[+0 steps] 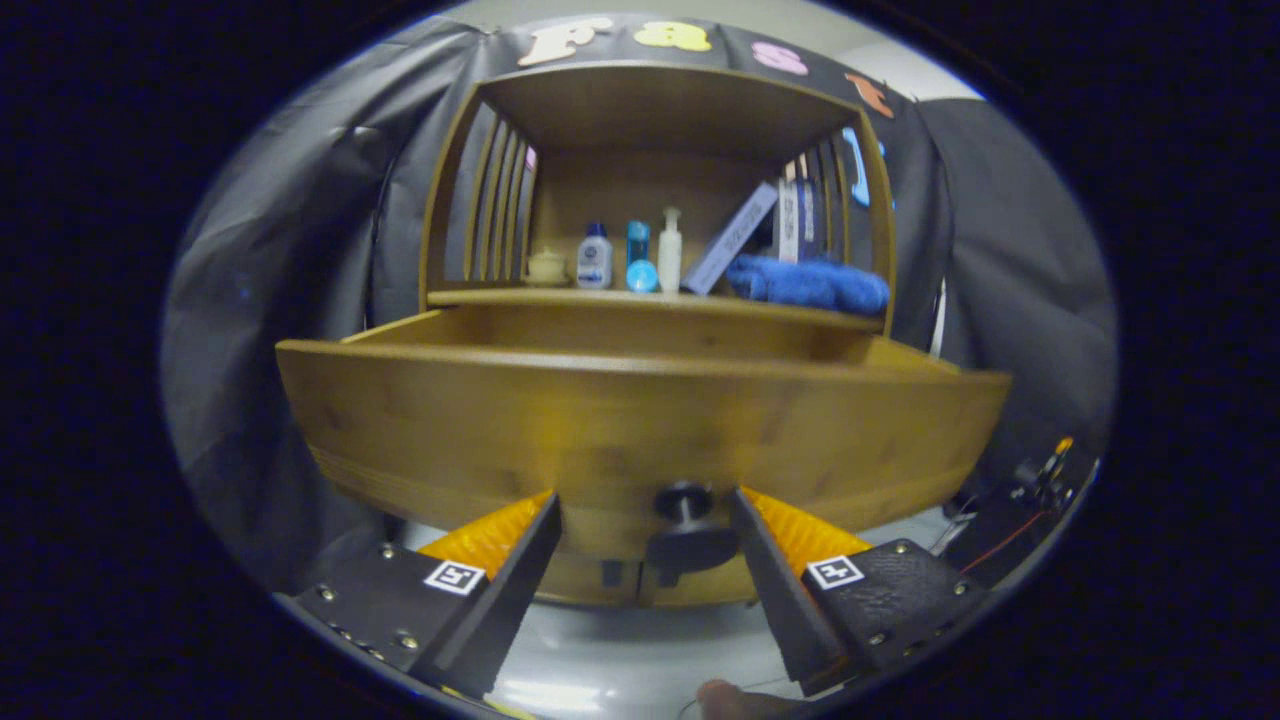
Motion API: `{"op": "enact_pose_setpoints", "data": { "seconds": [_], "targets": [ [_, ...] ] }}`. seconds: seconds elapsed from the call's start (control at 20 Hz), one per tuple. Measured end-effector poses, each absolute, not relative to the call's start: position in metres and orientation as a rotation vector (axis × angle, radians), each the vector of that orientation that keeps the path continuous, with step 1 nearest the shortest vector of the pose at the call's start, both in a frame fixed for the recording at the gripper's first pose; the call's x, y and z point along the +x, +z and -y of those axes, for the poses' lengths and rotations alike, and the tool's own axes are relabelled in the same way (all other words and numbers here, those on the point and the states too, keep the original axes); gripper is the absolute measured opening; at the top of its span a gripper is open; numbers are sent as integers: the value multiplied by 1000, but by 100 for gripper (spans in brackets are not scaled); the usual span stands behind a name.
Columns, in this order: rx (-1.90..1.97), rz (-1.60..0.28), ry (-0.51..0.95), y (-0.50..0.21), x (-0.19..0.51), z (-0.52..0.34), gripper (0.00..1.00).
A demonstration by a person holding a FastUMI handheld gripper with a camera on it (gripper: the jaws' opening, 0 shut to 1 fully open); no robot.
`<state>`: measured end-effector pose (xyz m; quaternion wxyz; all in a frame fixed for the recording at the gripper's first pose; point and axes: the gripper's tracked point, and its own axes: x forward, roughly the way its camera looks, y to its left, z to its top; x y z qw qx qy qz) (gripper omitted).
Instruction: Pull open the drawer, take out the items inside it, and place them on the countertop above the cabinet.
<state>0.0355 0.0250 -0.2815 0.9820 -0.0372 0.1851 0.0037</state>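
1. Gripper [645, 510] fingers stood wide apart, gripping nothing; the dark knob [688, 522] sat between them, nearer the right finger, touching neither as far as could be seen.
2. Drawer [640, 420] was pulled out of the cabinet [655, 100], front panel just ahead of the fingertips. Its inside was hidden behind the front panel, so the items could not be seen or counted.
3. Risk: reaching in from this low angle would likely knock the fingers on the drawer's front edge; the gripper needed to rise over it first.
4. Risk: the drawer looked far out; any more pull on the knob could bring it off its runners, or tip the cabinet forward.
5. Risk: a blind grab inside could pinch an item badly and drop it.
6. The countertop [480, 296], at 12 o'clock from the fingers, was already crowded: small jar [546, 266], white bottle [594, 257], blue bottle [638, 258], pump bottle [669, 250], a leaning box [730, 240], blue towel [810, 283] toward 1 o'clock.
7. Free room lay mostly along its front edge and around 11 o'clock; the upright bottles could topple if bumped while placing.
8. A cabled device [1040, 480] sat at 3 o'clock, well apart from the drawer.
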Motion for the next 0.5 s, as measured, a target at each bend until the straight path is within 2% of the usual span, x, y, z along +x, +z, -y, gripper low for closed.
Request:
{"op": "enact_pose_setpoints", "data": {
  "seconds": [0.05, 0.1, 0.5],
  "targets": [
    [-30, -312, 4, -277, 43, -26, 100],
    [-41, -344, 9, -279, 43, -23, 100],
    [-70, -263, 16, -274, 84, -26, 100]
  ]
}}
